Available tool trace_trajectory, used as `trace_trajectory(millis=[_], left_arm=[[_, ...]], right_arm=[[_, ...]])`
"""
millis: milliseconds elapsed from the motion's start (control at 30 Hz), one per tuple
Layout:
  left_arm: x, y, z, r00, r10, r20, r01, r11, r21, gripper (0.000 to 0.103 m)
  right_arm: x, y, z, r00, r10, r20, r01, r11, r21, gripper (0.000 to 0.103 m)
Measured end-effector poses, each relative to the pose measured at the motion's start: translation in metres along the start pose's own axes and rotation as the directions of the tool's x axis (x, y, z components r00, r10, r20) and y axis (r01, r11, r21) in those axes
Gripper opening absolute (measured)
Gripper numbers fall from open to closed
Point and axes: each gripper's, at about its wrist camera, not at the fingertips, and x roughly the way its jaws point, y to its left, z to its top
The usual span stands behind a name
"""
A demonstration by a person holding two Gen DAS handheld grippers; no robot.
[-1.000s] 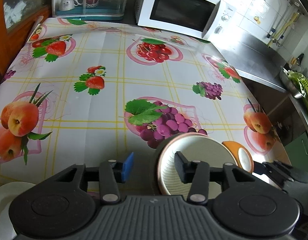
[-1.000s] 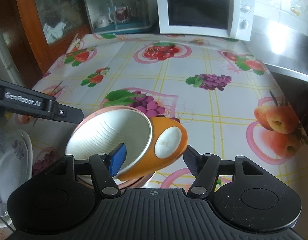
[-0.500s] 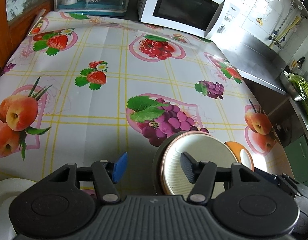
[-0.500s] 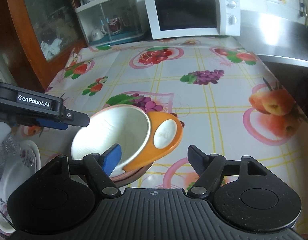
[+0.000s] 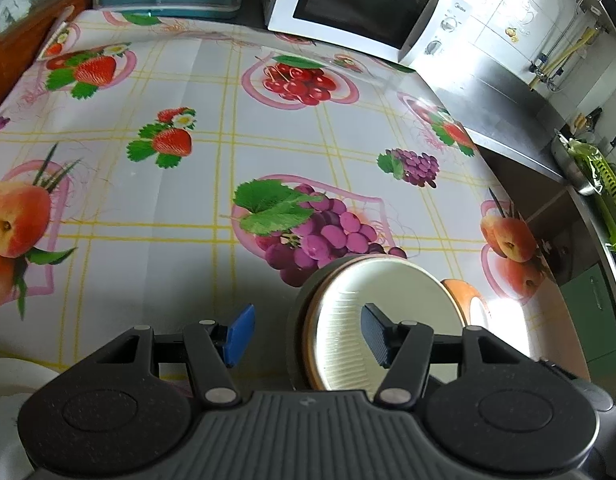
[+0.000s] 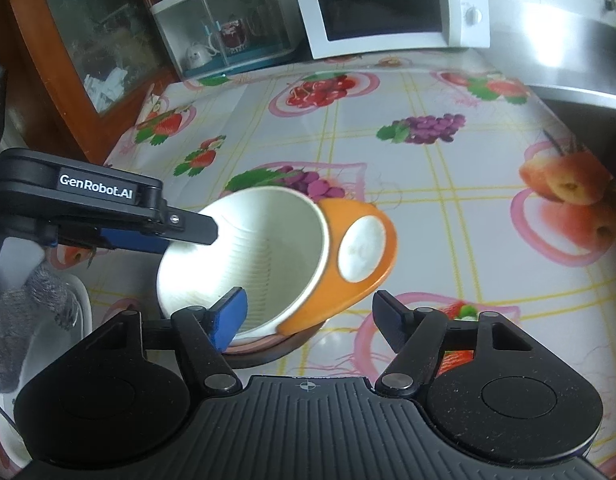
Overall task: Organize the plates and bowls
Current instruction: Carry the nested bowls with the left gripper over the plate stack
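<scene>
While the right gripper (image 6: 306,312) is closing, unpinched, around the tilted orange bowl (image 6: 347,264) at lower centre, the left gripper (image 5: 306,334) is held spread astride the white bowl's (image 5: 387,300) rim; beyond, a microwave (image 6: 387,8) is seen.

Left gripper (image 5: 306,334): jaws apart, blue pads, one finger inside the white bowl, the other outside it over bare cloth; pads not pressing the wall.
White bowl (image 5: 391,300): ribbed interior, tilted, nested in a dark bowl (image 5: 304,308), just beside the grape print.
Orange bowl (image 5: 465,300): touching the white bowl's right side, mostly hidden.
Tablecloth (image 5: 188,200): fruit prints, yellow grid.
Microwave (image 5: 355,12): well beyond the white bowl, at the far edge.
White plate (image 5: 4,376): left of the gripper, partly seen.
</scene>
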Motion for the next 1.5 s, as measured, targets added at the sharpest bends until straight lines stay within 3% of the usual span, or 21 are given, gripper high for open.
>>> trace_trajectory(millis=[200, 467, 733, 1500], left_arm=[[0.01, 0.002, 0.0, 0.999, -0.021, -0.025, 0.02, 1.0, -0.007, 0.054], [0.02, 0.004, 0.001, 0.998, -0.045, -0.046, 0.045, 0.999, -0.008, 0.032], [0.028, 0.005, 0.001, 0.998, -0.034, -0.057, 0.034, 0.999, -0.002, 0.023], [0.016, 0.003, -0.02, 0.997, -0.014, -0.072, 0.012, 0.999, -0.04, 0.02]], right_arm=[[0.011, 0.004, 0.001, 1.0, 0.011, -0.024, -0.01, 1.0, 0.025, 0.066], [0.023, 0.01, 0.004, 0.998, 0.017, -0.055, -0.016, 1.0, 0.02, 0.061], [0.03, 0.011, 0.006, 0.997, 0.0, -0.079, 0.0, 1.0, 0.004, 0.058], [0.017, 0.02, 0.001, 0.993, -0.014, -0.117, 0.006, 0.997, -0.072, 0.056]])
